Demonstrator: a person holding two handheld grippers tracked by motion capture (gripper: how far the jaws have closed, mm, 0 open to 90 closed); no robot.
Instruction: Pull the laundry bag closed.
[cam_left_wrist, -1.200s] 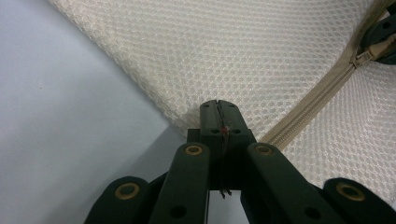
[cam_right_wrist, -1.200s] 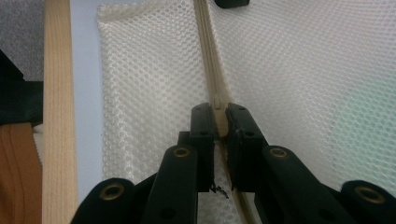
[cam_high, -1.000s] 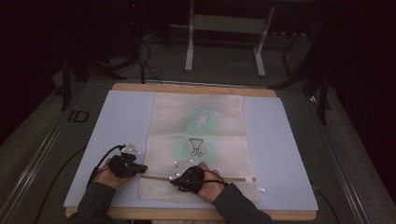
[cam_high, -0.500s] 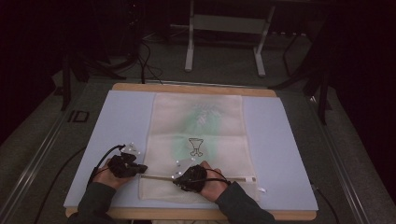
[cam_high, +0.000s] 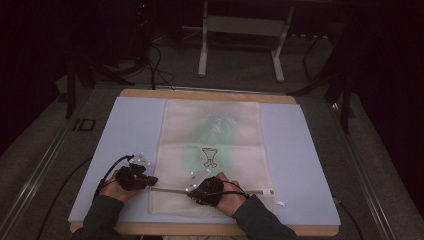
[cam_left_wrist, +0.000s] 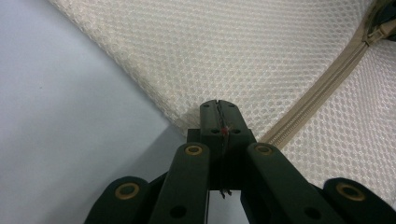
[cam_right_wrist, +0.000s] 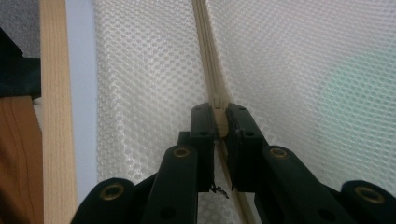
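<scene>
Mesh laundry bag (cam_high: 212, 150), cream and flat, is spread down the middle of the blue mat (cam_high: 310, 165), with its zipper (cam_high: 250, 191) running along the near end, just inside the bag's near edge. The left gripper (cam_high: 150, 181) is seen at the bag's left edge, where the zipper begins; in the left gripper view its jaws are clenched together on the corner of the mesh (cam_left_wrist: 261, 60), with the zipper tape (cam_left_wrist: 322, 84) leading away to the upper right of them and bare mat (cam_left_wrist: 70, 121) lying to their left. The right gripper (cam_high: 192, 191) is placed a little farther along the same line, near the left one; in the right gripper view its jaws are closed on the zipper slider (cam_right_wrist: 219, 116), with the zipper (cam_right_wrist: 208, 56) running straight ahead of them and mesh on both sides. Beyond the right gripper, the rest of the zipper is seen stretching to the bag's right edge, unobstructed. Wide strips of bare mat are left outside both long edges of the bag. The wooden table edge (cam_high: 210, 229) is seen close behind both hands, with less room there than ahead.
</scene>
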